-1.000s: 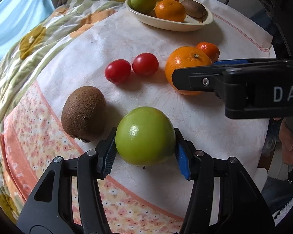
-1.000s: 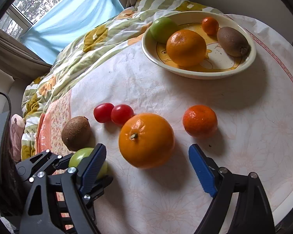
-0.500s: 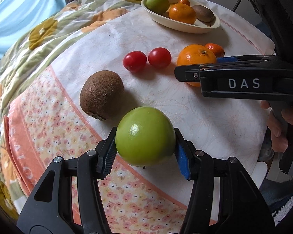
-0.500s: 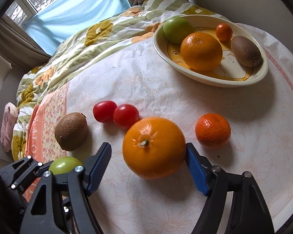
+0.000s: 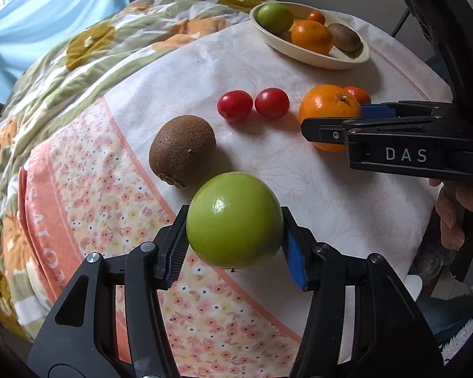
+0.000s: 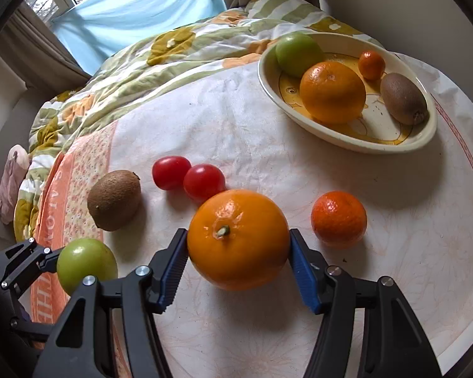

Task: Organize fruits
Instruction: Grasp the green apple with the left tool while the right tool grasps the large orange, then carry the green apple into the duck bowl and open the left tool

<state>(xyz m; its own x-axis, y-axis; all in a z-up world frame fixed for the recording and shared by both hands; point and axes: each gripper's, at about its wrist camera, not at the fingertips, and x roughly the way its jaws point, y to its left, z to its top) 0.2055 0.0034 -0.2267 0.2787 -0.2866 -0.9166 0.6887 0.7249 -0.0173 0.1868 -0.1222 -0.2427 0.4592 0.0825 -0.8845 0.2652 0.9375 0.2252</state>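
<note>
White cloth with flowers covers the counter [image 6: 252,119]. Nearest, a green apple [image 5: 235,220] is held tight in the left gripper [image 5: 235,245], above the cloth. A big orange [image 6: 239,238] is squeezed between the blue pads of the right gripper [image 6: 238,264]. Just beyond are seen a kiwi [image 6: 114,200], two tomatoes [image 6: 187,176] and a mandarin [image 6: 339,219]. Farthest, a bowl [image 6: 391,146] is filled with more fruit.

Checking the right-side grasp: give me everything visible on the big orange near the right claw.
The large orange is round, glossy, with dimpled peel and a green stem nub facing the camera. It sits between the right claw's blue pads, both against its sides. It looks to rest on the white cloth, one red tomato close behind, a small mandarin apart at its right.
</note>
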